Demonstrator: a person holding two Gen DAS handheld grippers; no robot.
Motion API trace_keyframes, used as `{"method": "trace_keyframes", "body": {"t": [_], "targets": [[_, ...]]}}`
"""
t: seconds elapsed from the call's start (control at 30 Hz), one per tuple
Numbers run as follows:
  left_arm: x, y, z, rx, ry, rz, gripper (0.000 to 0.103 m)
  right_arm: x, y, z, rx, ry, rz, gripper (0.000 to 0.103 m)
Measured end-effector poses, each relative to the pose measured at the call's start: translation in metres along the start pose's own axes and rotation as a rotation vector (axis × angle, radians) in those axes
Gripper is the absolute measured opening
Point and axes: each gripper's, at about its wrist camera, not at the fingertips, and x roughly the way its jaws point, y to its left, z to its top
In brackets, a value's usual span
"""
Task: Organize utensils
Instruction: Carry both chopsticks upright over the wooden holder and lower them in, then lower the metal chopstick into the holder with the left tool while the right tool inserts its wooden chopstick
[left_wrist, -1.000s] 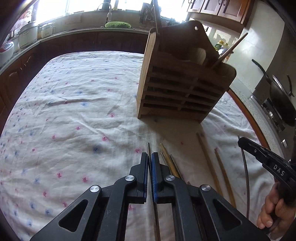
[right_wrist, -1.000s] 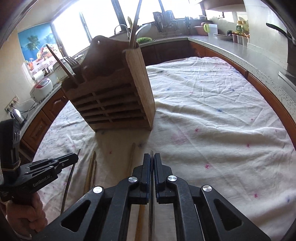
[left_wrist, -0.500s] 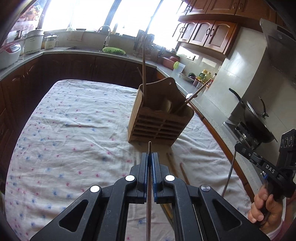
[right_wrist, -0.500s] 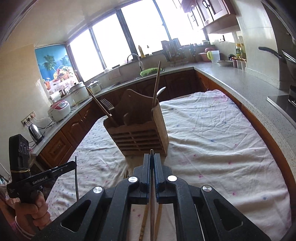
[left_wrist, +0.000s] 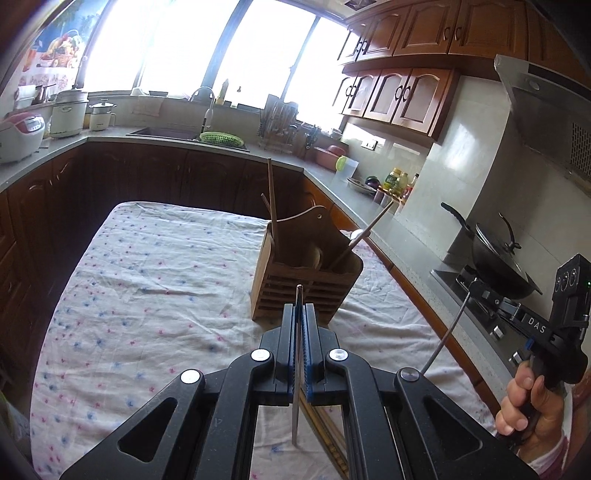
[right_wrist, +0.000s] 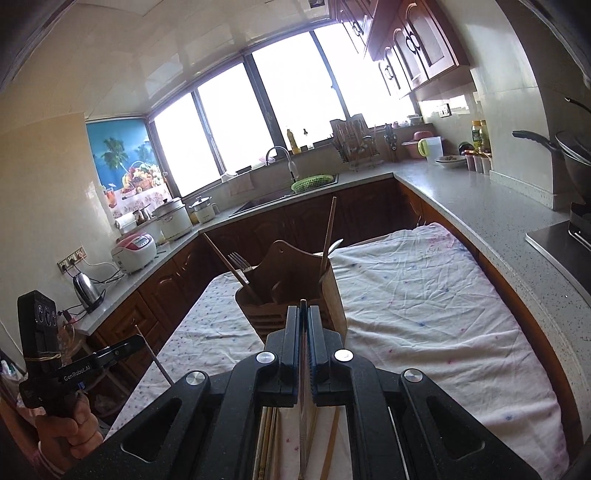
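Pinching a thin metal utensil (left_wrist: 296, 369) apiece, the left claw (left_wrist: 300, 314) and right claw (right_wrist: 303, 317) hang above the clothed table (left_wrist: 147, 295). At twelve o'clock stands the wooden holder (left_wrist: 306, 273), already stocked with chopsticks (left_wrist: 272, 195). More chopsticks (right_wrist: 271, 439) lie at six.

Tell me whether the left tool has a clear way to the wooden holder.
Probably yes. The left tool, shut on a thin metal utensil, points at the wooden holder with only bare tablecloth between them.
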Motion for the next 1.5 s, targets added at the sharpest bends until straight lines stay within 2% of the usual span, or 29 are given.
{"method": "trace_keyframes", "body": {"t": [0.5,0.9,1.07,1.2,1.37,1.43,1.5], "targets": [[0.0,0.001,0.023,0.014,-0.053,-0.007,0.0,0.01,0.008,0.019,-0.014,-0.037,0.027,0.004],[0.0,-0.002,0.065,0.059,-0.151,-0.026,0.0,0.019,0.015,0.06,-0.032,-0.118,0.039,0.004],[0.005,0.003,0.069,0.069,-0.173,-0.01,0.0,0.024,0.019,0.077,-0.043,-0.151,0.043,0.004],[0.019,0.022,0.055,0.014,-0.12,0.005,0.0,0.021,0.02,0.074,-0.048,-0.156,0.049,0.004],[0.069,0.057,0.042,-0.096,0.021,0.062,0.0,0.023,0.014,0.063,-0.026,-0.127,0.056,0.004],[0.097,0.071,0.036,-0.133,0.086,0.1,0.004,0.024,0.01,0.06,-0.016,-0.116,0.057,0.004],[0.13,0.084,0.03,-0.161,0.153,0.131,0.019,0.024,0.007,0.056,0.0,-0.107,0.062,0.004]]}}
